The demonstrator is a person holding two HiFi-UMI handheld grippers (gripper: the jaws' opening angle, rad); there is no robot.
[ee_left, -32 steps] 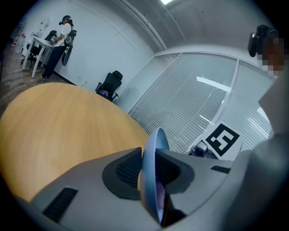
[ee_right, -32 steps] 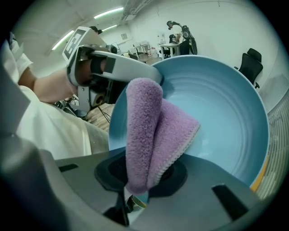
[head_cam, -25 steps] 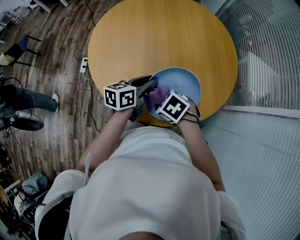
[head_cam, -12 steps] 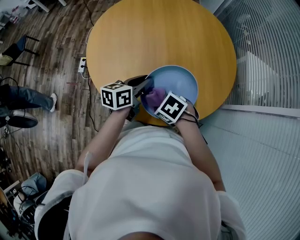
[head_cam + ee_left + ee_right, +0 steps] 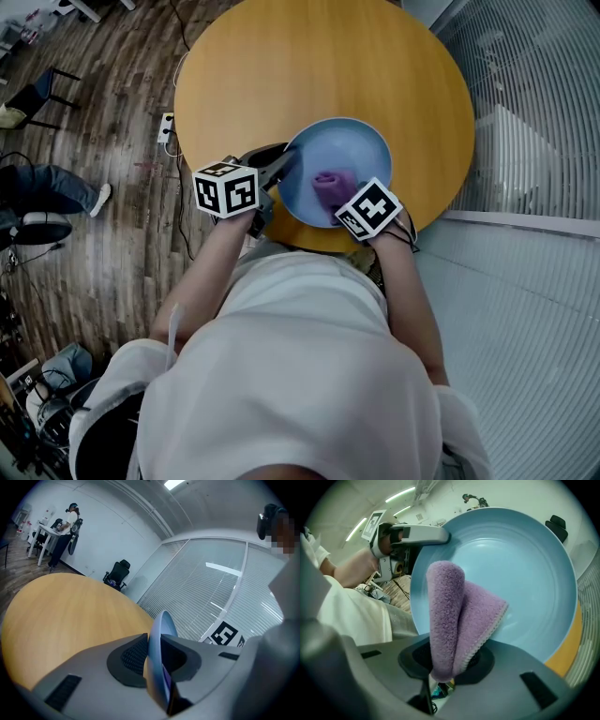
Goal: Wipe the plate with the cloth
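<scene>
Mid-wipe, the left gripper clamps the rim of the plate over the desk, while the right gripper pinches the cloth against the plate's middle, likely needing a sweep toward its rim next.

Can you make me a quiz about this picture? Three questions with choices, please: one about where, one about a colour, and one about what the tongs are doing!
1. Where do the left tongs pinch the round light-blue plate?
A) in its middle
B) at its rim
C) nowhere

2. What colour is the fluffy folded cloth?
A) purple
B) yellow
C) green

3. What are the right tongs doing?
A) hanging open and empty
B) shut on a spoon
C) shut on the cloth

Answers:
1 B: the left gripper view shows the plate's thin edge clamped between the jaws.
2 A: it looks purple in both the head view and the right gripper view.
3 C: the right gripper view shows the cloth's fold squeezed between the jaws, sticking out in front of the plate.
</scene>
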